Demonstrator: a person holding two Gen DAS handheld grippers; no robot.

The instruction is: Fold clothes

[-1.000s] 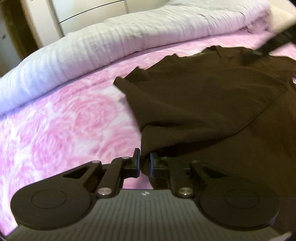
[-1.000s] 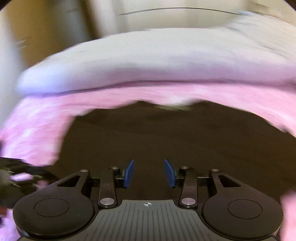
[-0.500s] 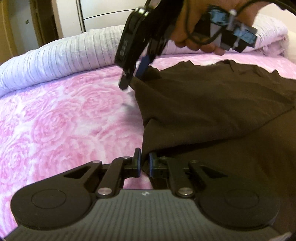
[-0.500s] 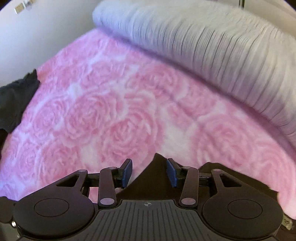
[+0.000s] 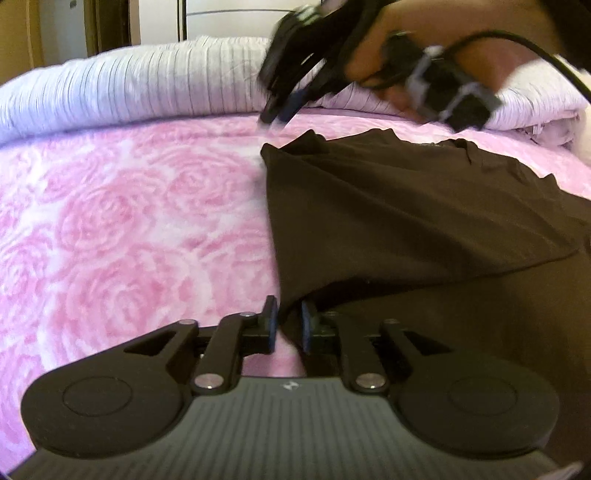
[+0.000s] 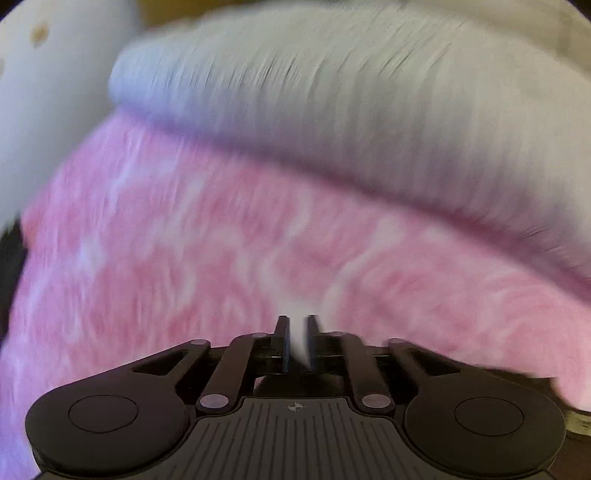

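Observation:
A dark brown garment [image 5: 424, 221] lies spread on the pink rose-patterned bed [image 5: 129, 221], with one side folded over onto itself. My left gripper [image 5: 290, 325] is shut on the garment's near folded edge, low over the bed. A hand holds my right gripper [image 5: 275, 116] blurred in the air just above the garment's far left corner [image 5: 295, 144], apart from the cloth. In the right wrist view the right gripper [image 6: 297, 341] has its jaws nearly together with no cloth between them, and the picture is smeared by motion.
A rolled lilac ribbed quilt [image 5: 147, 88] runs along the far side of the bed and also fills the top of the right wrist view as quilt [image 6: 351, 110]. A wardrobe [image 5: 221, 18] stands behind it. Bare pink bedcover lies left of the garment.
The right gripper was open around the garment's far corner; now it is shut and lifted off that corner. The left gripper has kept its hold on the near edge.

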